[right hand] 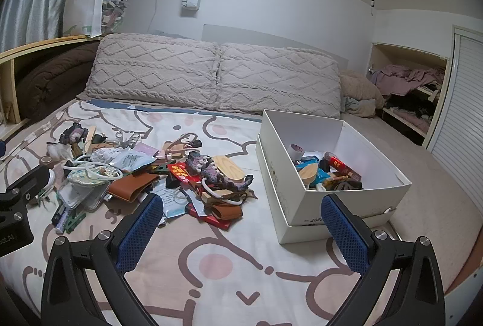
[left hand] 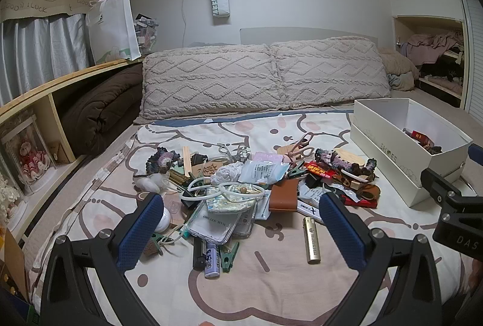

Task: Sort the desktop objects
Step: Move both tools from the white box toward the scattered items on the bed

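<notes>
A heap of small objects lies on the patterned bedsheet (left hand: 271, 280): a clear phone case (left hand: 215, 223), a brown leather pouch (left hand: 283, 193), a gold lighter (left hand: 311, 240), pink scissors (left hand: 299, 145), a crochet piece (left hand: 341, 160). A white shoebox (right hand: 335, 199) at the right holds several sorted items. My left gripper (left hand: 241, 220) is open and empty, hovering over the near side of the heap. My right gripper (right hand: 241, 220) is open and empty, above bare sheet between the heap (right hand: 169, 175) and the box.
Two knitted pillows (left hand: 265, 75) line the headboard. A wooden shelf (left hand: 60, 81) with a brown quilt runs along the left. A closet nook (right hand: 407, 90) with clothes is at the right. The right gripper's body (left hand: 452, 211) shows at the left view's right edge.
</notes>
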A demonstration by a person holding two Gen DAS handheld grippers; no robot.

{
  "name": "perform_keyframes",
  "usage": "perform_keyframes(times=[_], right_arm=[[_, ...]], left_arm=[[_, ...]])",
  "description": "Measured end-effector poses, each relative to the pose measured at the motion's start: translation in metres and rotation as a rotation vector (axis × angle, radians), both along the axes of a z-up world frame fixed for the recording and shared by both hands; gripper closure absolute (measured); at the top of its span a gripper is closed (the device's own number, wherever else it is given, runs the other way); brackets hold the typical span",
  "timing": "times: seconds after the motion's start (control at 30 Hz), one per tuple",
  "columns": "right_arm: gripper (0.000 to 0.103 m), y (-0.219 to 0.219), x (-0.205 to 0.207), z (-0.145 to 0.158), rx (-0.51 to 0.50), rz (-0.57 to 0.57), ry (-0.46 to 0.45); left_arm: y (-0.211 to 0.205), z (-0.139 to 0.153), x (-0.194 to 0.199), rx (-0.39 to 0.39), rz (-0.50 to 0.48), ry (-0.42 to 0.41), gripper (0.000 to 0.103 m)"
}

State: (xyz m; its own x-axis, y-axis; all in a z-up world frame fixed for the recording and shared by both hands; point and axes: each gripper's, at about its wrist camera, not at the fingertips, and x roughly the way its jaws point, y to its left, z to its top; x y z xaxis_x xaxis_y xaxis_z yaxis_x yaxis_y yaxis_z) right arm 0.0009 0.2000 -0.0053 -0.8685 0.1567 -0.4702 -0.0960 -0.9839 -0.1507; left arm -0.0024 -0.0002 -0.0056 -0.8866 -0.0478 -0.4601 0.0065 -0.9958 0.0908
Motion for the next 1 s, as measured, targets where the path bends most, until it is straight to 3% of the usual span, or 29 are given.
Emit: perform_keyframes(times=[0.57,1.0], right_arm=[[0.000,0.001,-0.003,-0.004,-0.014,-0.001,0.003],[0.000,-0.001,-0.012,-0.014,-0.032,0.009,-0.017]], left_arm=[[-0.011,0.000,-0.001,0.013,0.022,-0.001,0.000],[-0.049,0.004,-0.006,0.043,0.145,0.005,0.000]])
